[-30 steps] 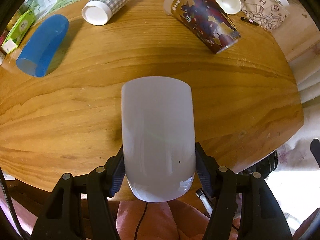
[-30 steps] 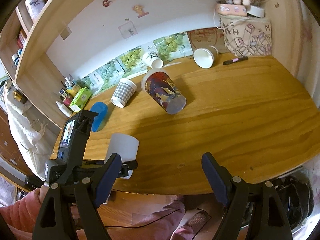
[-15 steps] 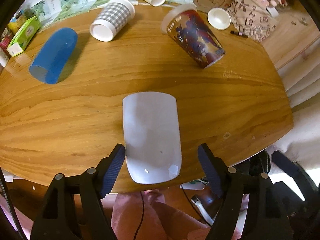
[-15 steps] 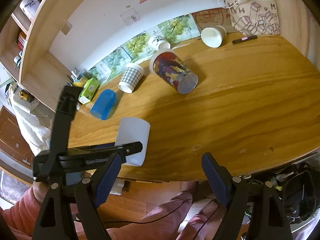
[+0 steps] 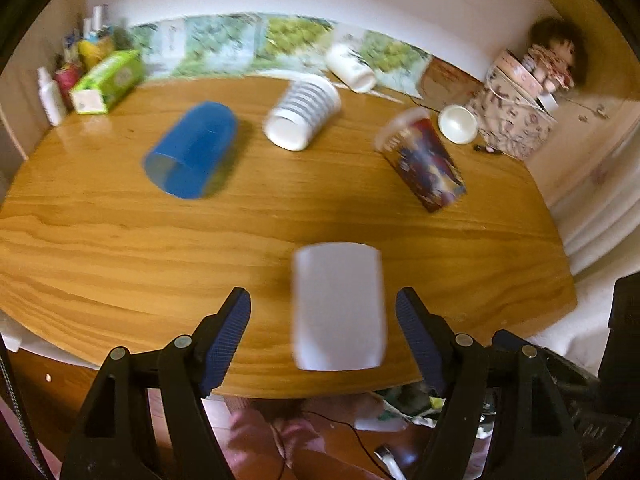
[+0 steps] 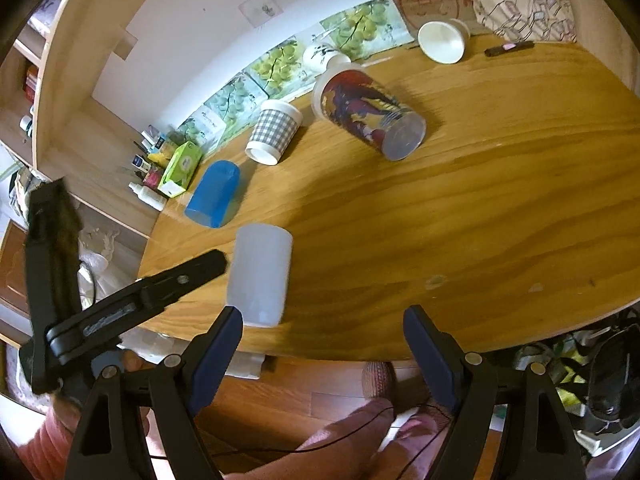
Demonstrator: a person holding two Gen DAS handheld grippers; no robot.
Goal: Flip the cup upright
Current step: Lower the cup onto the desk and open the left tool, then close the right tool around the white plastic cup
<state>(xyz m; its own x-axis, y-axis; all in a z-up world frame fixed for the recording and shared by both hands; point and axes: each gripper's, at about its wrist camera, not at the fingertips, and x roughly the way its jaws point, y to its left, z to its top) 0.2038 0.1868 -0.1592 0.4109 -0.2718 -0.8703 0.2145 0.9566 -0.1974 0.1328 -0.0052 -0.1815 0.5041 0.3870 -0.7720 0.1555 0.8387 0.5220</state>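
Note:
A frosted white cup (image 5: 338, 304) stands on the wooden table (image 5: 100, 240) near its front edge. It also shows in the right wrist view (image 6: 260, 276). My left gripper (image 5: 323, 316) is open, its fingers spread wide on either side of the cup and not touching it. In the right wrist view the left gripper (image 6: 120, 304) is to the left of the cup. My right gripper (image 6: 322, 340) is open and empty, over the front edge of the table, right of the cup.
A blue cup (image 5: 192, 150), a checked cup (image 6: 274, 132) and a printed cup (image 6: 368, 114) lie on their sides farther back. A white bowl-like cup (image 6: 442, 42), a marker (image 6: 508, 48), a patterned bag (image 5: 516, 120) and a green box (image 5: 106, 82) are along the back.
My left gripper has let go of the white cup, opened wide and pulled back and up. The cup stays standing on the table. The right gripper has shifted slightly.

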